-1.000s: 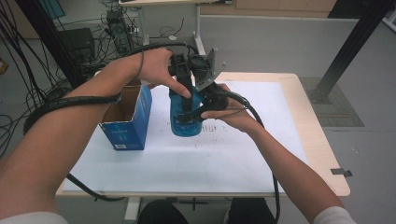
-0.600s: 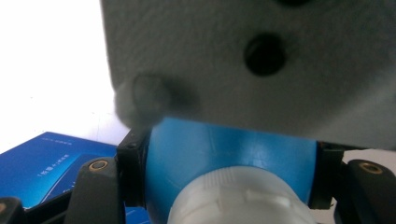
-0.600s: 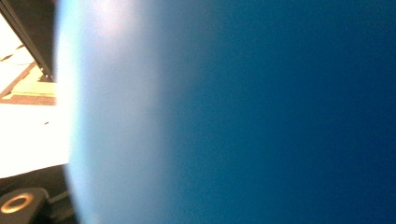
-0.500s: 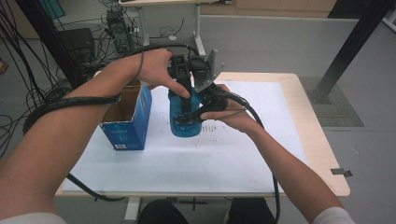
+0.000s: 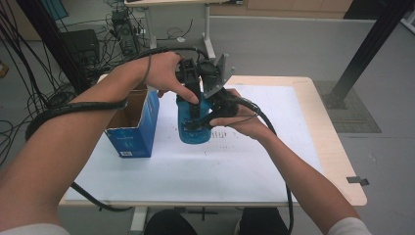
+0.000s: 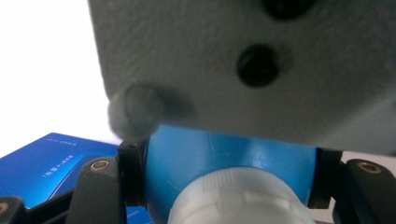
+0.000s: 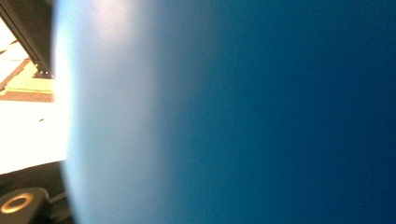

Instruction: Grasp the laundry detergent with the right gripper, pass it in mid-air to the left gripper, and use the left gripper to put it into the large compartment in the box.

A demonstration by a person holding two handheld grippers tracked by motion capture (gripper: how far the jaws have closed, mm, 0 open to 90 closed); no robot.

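Blue plastic bottle held upright on the table by both grippers.

The bottle is smooth, rounded and glossy, with a ridged white cap seen close in the left gripper view, where the left gripper has its black fingers closed on the blue shoulder just beyond that cap. The right gripper clamps the body from the side; its own view gives a blurred blue wall. The high view adds an open blue cardboard box just beside, on white paper.
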